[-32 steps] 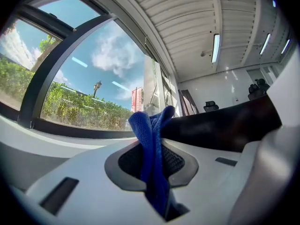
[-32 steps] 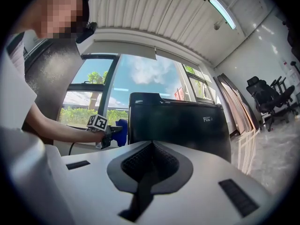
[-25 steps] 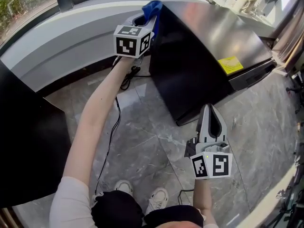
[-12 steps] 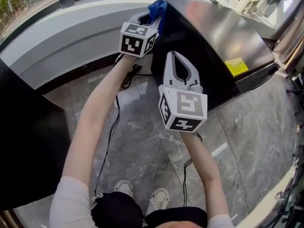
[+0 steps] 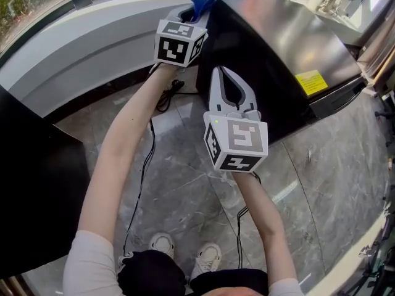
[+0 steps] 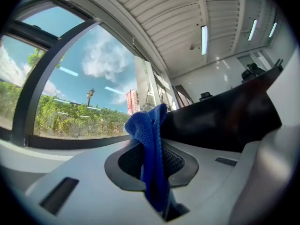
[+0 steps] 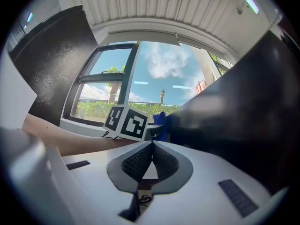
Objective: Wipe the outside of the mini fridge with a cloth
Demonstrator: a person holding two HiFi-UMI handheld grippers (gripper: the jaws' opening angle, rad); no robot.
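grey marble floor [image 5: 185,184] underfoot, a curved white window ledge [image 5: 92,42] ahead, and the mini fridge [image 5: 278,48] stands against it on the right, dark side panel facing us. left arm stretched well forward, forearm long and nearly straight, and the left hand-held gripper [image 5: 190,16] is up at the far top corner of the fridge. its jaws are clamped on the blue cloth [image 5: 202,2], which bunches out above them, right at the fridge's top edge. in the left gripper view the cloth [image 6: 149,144] hangs pinched between the pads with the dark fridge [image 6: 225,121] just beside it; whether it's actually touching, hard to call. right arm bent, elbow low, the right hand-held gripper [image 5: 223,73] raised before the side panel, jaws pressed together on nothing. looks like the wipe is only starting at that corner, most of the outside yet to do. next move calls for laying the cloth flat on the panel and dragging it along with steady pressure, without the wad slipping out.
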